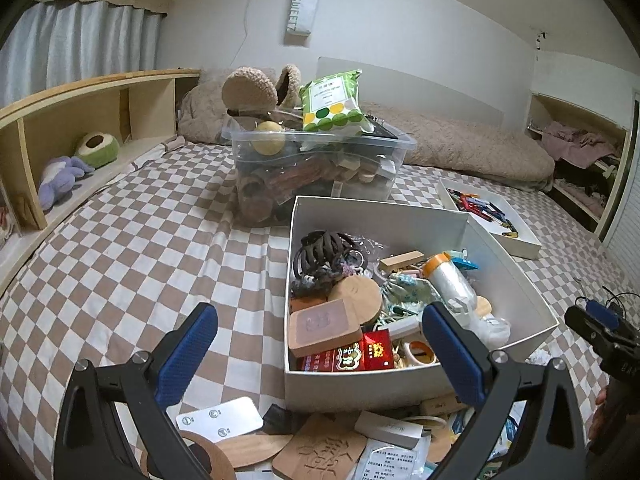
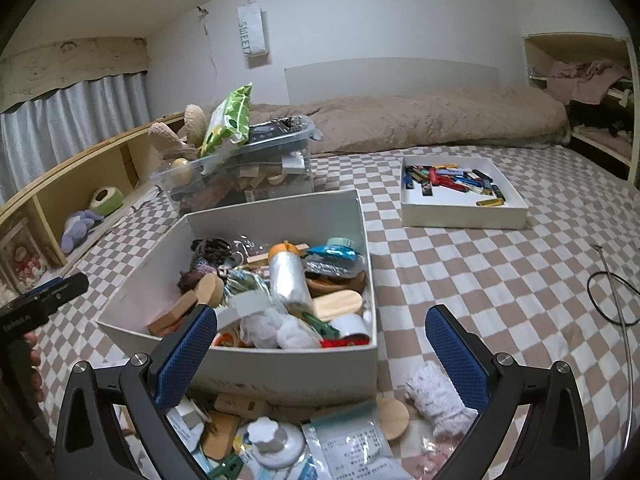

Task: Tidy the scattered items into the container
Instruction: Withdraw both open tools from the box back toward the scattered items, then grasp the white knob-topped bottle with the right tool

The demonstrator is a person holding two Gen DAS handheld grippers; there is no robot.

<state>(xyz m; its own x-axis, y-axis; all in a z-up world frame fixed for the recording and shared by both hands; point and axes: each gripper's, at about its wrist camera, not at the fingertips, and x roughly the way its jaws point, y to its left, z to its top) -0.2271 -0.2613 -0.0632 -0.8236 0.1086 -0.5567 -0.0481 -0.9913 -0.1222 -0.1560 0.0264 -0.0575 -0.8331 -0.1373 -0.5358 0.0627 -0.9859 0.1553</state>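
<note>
Left wrist view has the left gripper [image 1: 320, 356] spread wide with nothing between its blue pads, hanging over the near wall of the white box [image 1: 360, 384], the container for the clutter. Right wrist view shows the right gripper [image 2: 322, 356] equally wide and empty, with the same box just ahead of its left finger.

Much appears done: beyond the fingertips the box already holds hair claws [image 1: 324, 252], a plastic-film roll [image 2: 288, 280], wooden discs, a red packet [image 1: 360, 354] and more. What is left lies just beneath both grippers, on the near side of the box wall: a white remote [image 1: 220, 420], a carved wooden coaster [image 1: 320, 454], paper sachets [image 2: 352, 450], a white knob-like lid [image 2: 274, 440] and a fluffy white piece [image 2: 434, 396] by the right gripper's right finger (a sock, perhaps; hard to tell).

Farther ahead stand a crammed clear bin [image 1: 316, 168] and, off to the right, a shallow tray of lighters [image 2: 464, 200]; neither blocks anything. The tall near wall of the box is the likely nuisance, since each piece must be lifted over it, and a black cable [image 2: 612, 300] lies well right of the right gripper.
</note>
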